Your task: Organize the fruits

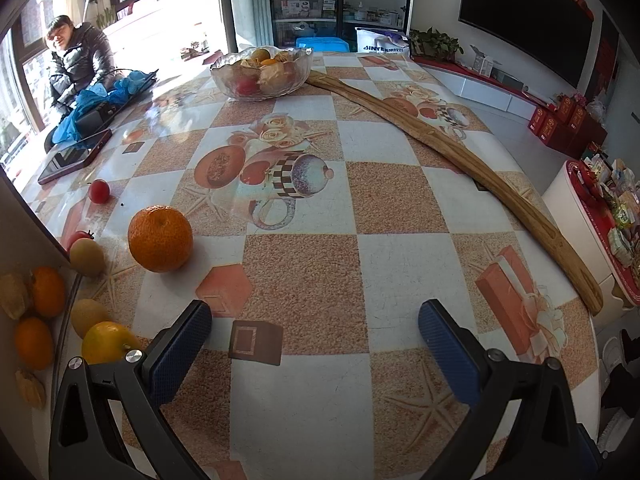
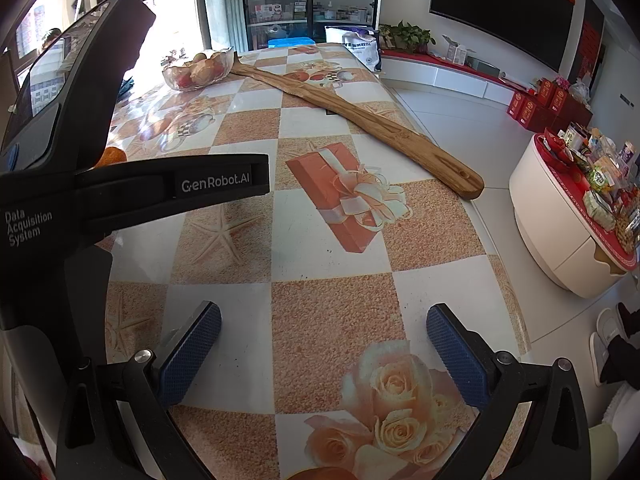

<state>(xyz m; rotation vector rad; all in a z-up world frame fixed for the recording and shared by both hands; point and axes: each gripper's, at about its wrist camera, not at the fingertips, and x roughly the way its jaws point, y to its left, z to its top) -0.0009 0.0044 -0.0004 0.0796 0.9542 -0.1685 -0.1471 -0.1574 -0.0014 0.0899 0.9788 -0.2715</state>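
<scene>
A large orange (image 1: 160, 239) lies on the patterned table (image 1: 392, 200), ahead and left of my open, empty left gripper (image 1: 316, 340). A small red tomato (image 1: 99, 191) lies farther left. A kiwi (image 1: 87, 257), another kiwi (image 1: 87, 315) and a yellow lemon (image 1: 107, 342) lie at the left edge, with tangerines (image 1: 47, 291) and husked fruits (image 1: 14, 295) beyond it. A glass bowl (image 1: 262, 73) with several fruits stands at the far end; it also shows in the right wrist view (image 2: 198, 70). My right gripper (image 2: 324, 344) is open and empty over the table.
A long wooden board (image 1: 460, 152) lies diagonally along the table's right side. A phone (image 1: 74, 156) and blue cloth (image 1: 100, 100) lie at the far left, beside a seated person (image 1: 76, 60). The left gripper's body (image 2: 132, 184) fills the left of the right wrist view.
</scene>
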